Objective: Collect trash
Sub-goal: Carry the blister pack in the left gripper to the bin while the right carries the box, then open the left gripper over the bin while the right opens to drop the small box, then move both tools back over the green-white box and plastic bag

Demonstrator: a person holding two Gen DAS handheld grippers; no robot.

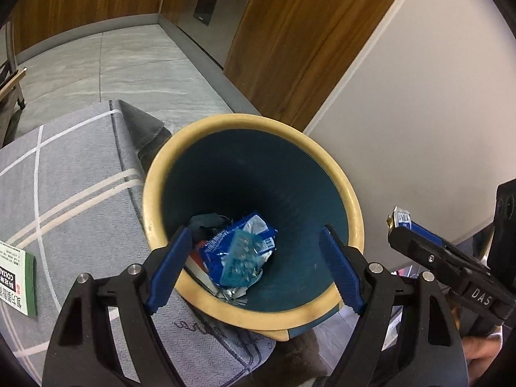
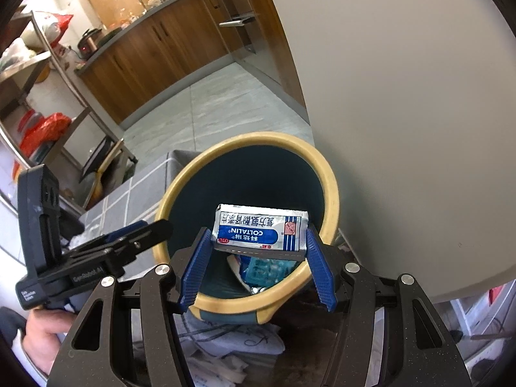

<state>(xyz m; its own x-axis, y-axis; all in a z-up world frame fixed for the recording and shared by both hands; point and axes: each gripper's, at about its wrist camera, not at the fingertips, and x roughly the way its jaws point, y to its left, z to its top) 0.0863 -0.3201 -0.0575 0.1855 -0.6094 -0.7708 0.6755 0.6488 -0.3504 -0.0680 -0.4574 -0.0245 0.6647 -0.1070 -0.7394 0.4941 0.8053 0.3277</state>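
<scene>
A dark teal bin with a cream rim [image 1: 351,200] stands at the edge of a grey cloth; it also shows in the right wrist view [image 2: 332,180]. Inside lie a blue wrapper [image 1: 222,248] and a pale blue blister pack [image 1: 240,258]. My left gripper [image 1: 258,264] is open and empty above the bin's near rim. My right gripper [image 2: 258,248] is shut on a white and blue COLTALIN sachet [image 2: 261,230], held over the bin's mouth. That gripper with the sachet also shows at the right of the left wrist view [image 1: 403,225].
A green and white medicine box [image 1: 16,277] lies on the grey checked cloth [image 1: 80,177] to the left. A white wall [image 1: 419,96] stands right of the bin. Wooden cabinets [image 1: 290,32] and a tiled floor [image 1: 129,64] lie beyond. A metal shelf rack [image 2: 48,103] stands at left.
</scene>
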